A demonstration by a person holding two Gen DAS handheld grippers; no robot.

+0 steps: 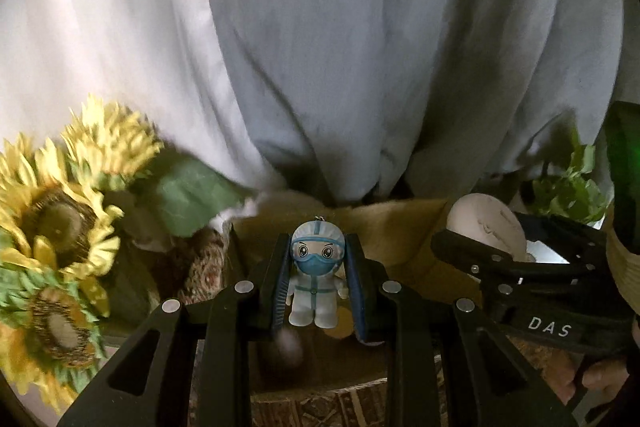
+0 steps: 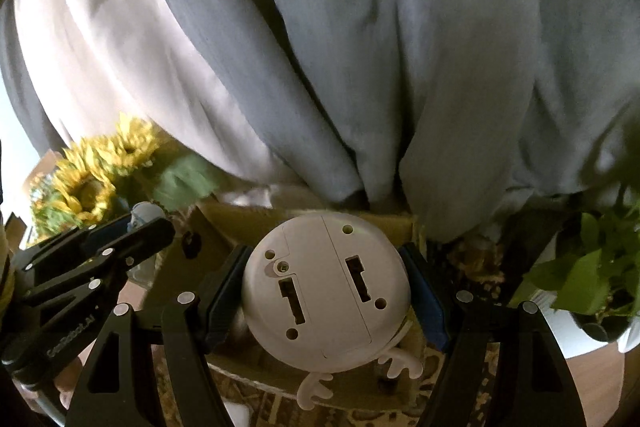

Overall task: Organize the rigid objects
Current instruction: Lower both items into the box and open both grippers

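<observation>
My left gripper is shut on a small figurine in a white suit with blue mask and goggles, held upright above a brown cardboard box. My right gripper is shut on a round white toy, its flat underside with screw holes and slots toward the camera and white antlers at the bottom. In the left wrist view the right gripper appears at the right with the white toy. In the right wrist view the left gripper appears at the left, over the box.
Sunflowers stand at the left, also in the right wrist view. A green potted plant stands at the right, on a wooden surface. Grey and white curtains hang behind. A patterned cloth lies under the box.
</observation>
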